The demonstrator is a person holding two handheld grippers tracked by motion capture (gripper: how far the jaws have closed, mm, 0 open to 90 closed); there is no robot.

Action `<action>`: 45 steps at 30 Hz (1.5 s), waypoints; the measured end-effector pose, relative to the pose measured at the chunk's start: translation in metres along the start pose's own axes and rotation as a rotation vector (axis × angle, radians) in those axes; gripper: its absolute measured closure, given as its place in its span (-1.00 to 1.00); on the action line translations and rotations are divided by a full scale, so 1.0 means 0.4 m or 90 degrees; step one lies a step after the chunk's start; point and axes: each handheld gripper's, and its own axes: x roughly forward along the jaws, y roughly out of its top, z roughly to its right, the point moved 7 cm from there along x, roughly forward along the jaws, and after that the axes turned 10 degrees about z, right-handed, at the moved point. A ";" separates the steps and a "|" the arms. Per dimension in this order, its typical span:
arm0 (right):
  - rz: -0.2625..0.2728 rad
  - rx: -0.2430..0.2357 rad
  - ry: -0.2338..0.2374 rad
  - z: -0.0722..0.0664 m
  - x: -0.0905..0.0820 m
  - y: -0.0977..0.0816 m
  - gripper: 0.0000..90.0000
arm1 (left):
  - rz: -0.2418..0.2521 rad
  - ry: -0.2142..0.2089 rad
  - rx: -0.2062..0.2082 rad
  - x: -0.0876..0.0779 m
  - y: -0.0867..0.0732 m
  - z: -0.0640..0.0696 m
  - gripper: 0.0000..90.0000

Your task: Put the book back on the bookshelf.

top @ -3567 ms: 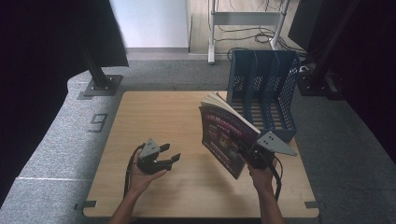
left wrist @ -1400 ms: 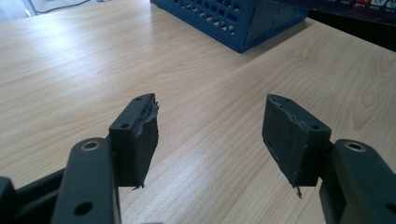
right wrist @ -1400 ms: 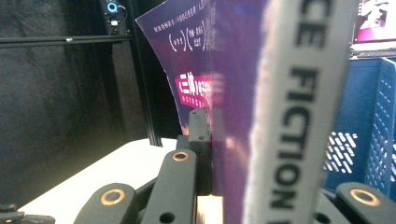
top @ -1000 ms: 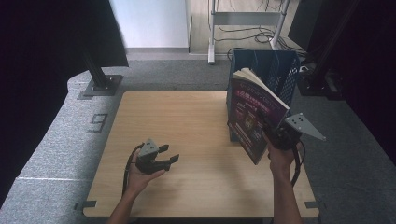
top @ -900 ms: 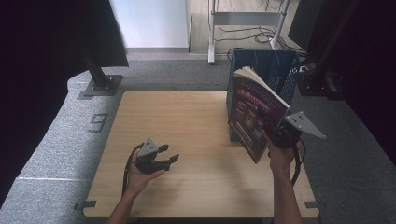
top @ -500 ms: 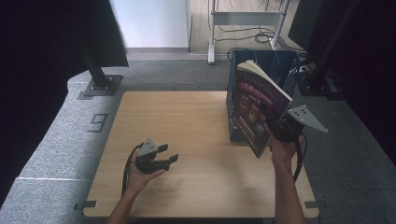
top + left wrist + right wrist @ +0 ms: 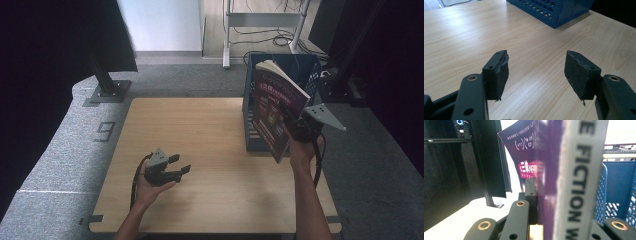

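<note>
Right tool [image 7: 294,131] clamps the book [image 7: 272,107] upright, just before the rack [image 7: 305,65]; align it with a slot, then lower. Left tool [image 7: 172,167] rests agape, empty.

1. The left gripper [image 7: 536,72] hovered low over the wooden table [image 7: 461,32], its two black jaws standing wide apart with nothing between them.
2. Its rubber pads [image 7: 499,75] looked worn and frayed.
3. Beyond, a blue perforated file rack [image 7: 554,10] stood on the table.
</note>
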 end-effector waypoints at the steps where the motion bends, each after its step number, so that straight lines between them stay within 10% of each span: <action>1: 0.000 -0.001 -0.002 0.001 0.003 0.000 0.82 | 0.000 0.000 0.000 0.000 0.000 0.000 -0.20; 45: -0.005 -0.008 -0.074 0.065 0.137 -0.057 0.82 | -0.008 -0.004 0.000 0.003 -0.004 0.004 -0.20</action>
